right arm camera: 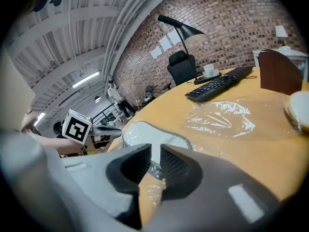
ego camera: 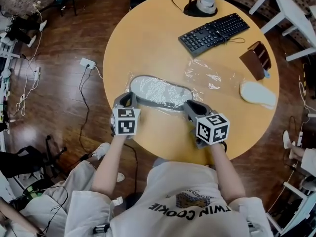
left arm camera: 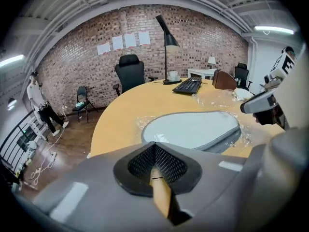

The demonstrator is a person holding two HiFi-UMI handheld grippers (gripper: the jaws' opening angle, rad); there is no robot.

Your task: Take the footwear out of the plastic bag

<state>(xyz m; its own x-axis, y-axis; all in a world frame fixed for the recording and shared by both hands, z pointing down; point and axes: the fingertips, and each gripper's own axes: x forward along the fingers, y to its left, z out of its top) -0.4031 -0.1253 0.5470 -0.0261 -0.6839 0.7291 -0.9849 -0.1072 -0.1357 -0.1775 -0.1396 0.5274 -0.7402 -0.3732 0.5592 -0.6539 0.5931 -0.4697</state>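
Head view, slipper: the slipper (ego camera: 160, 91) lies inside the bag (ego camera: 193, 90) on the table (ego camera: 143, 38), between the 2 grippers.
Head view, grippers: the left gripper (ego camera: 124, 101) is at the slipper's left end, the right gripper (ego camera: 193, 108) at its right end.
Left gripper view, jaws: closed tip to tip, nothing between them; the slipper (left arm camera: 190, 128) lies just ahead.
Right gripper view, jaws: a little apart, pressing on nothing; the bag (right arm camera: 153, 170) and slipper (right arm camera: 145, 138) show through the gap.
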